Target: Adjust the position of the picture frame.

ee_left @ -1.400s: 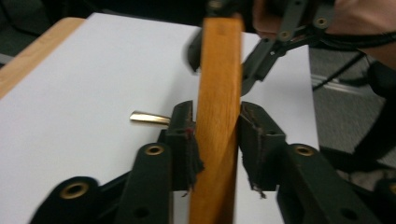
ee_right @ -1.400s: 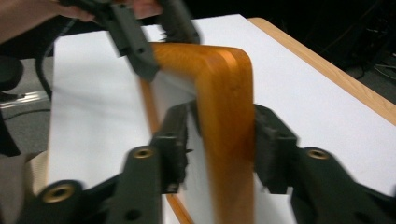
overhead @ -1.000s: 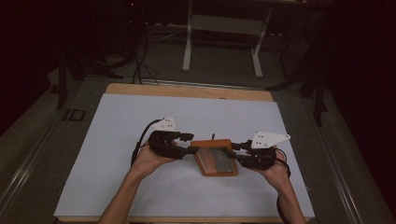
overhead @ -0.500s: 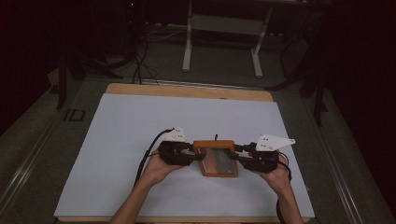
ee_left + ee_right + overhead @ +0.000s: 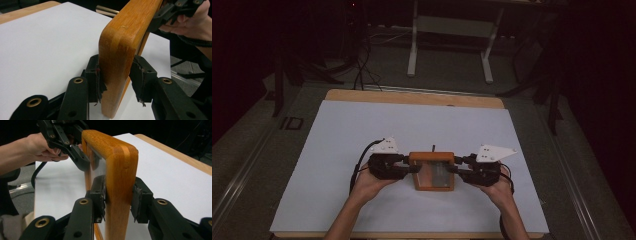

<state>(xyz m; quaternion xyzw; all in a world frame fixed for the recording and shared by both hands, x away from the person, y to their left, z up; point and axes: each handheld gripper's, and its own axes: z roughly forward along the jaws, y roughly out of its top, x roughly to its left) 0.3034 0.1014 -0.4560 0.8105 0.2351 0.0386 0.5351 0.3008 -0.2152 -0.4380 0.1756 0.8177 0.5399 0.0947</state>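
A small wooden frame (image 5: 432, 156) with a glass pane sits between both grippers over the white mat, its face turned up to the high view. My left gripper (image 5: 411, 165) is at its left edge. Its jaws have just been closing, and in the left gripper view both pads (image 5: 93, 75) press on the wooden frame's (image 5: 122, 37) edge. My right gripper (image 5: 453, 166) is shut on the opposite edge. In the right gripper view its pads (image 5: 100, 192) lie against the rounded corner of the frame (image 5: 112, 147), and the left gripper (image 5: 75, 152) shows farther off.
The white mat (image 5: 362, 130) covers most of the wooden table (image 5: 412, 97). A small dark pin (image 5: 433, 148) stands just behind the frame. Beyond the table are a desk's legs (image 5: 413, 45) and cables on the floor (image 5: 362, 70).
The left hand has come in from the back left to the frame's left edge, and its jaws have closed there. The frame has turned square between the two grippers.
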